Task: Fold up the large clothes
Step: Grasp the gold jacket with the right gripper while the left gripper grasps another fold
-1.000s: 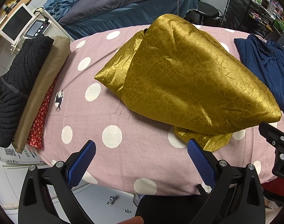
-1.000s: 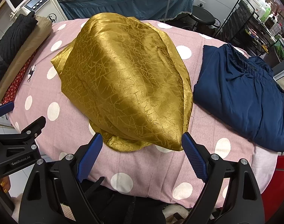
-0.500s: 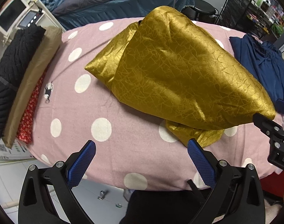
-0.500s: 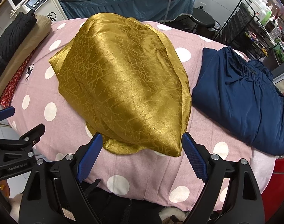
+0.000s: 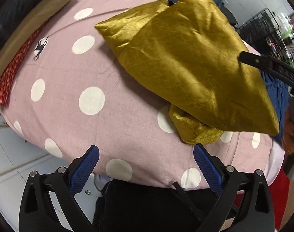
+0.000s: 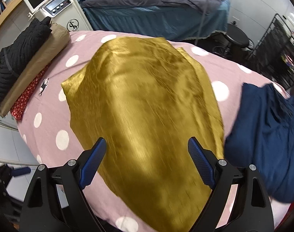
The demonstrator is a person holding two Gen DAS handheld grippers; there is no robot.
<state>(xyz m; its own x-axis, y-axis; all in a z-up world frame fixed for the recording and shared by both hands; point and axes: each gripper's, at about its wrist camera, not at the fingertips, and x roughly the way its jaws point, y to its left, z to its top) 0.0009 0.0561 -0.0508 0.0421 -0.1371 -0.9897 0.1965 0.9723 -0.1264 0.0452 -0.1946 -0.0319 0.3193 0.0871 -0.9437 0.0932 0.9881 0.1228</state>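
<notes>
At 9 o'clock, folded clothes (image 6: 21, 73) line the polka-dot counter (image 6: 48, 106). The gold garment (image 6: 147, 106) lies centre. Left gripper (image 5: 145, 166) and right gripper (image 6: 147, 160) hover, jaws spread. Navy garment (image 6: 263, 135) at 3 o'clock.

Black gripper frames (image 5: 145, 171), blue textured fingers (image 6: 92, 162), silver screws, possibly orange-painted fingernails, blurred

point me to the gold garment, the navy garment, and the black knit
gold garment (image 6: 147, 104), right wrist view, middle of its top panel
navy garment (image 6: 267, 139), right wrist view, centre of the folded pile
black knit (image 6: 21, 52), right wrist view, mid-body of the fold
</notes>
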